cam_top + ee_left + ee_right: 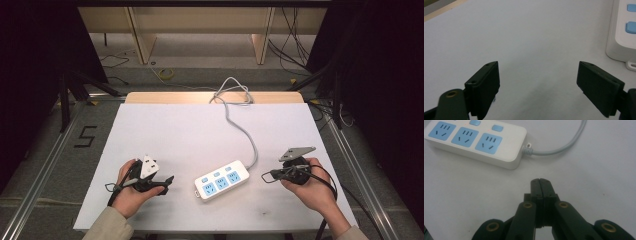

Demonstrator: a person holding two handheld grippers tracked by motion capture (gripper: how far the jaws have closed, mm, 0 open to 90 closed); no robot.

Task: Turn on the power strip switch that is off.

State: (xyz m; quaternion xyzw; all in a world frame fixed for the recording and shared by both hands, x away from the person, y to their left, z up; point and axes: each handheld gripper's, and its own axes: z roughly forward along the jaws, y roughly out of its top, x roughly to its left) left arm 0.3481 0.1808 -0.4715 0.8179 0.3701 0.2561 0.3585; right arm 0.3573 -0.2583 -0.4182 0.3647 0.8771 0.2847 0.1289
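High view: power strip lies on white table between left gripper and right gripper, apparently untouched. Left gripper view: jaws wide apart, nothing between. Right gripper view: jaws pressed together, empty, strip just ahead

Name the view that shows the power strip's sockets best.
The right gripper view: the power strip lies close, socket faces sharp. The high view has the whole strip, small. The left gripper view catches just its edge and two switches.

We wear beige sleeves and carry black grippers with brass rivets, trailing black cables, one grey plate.
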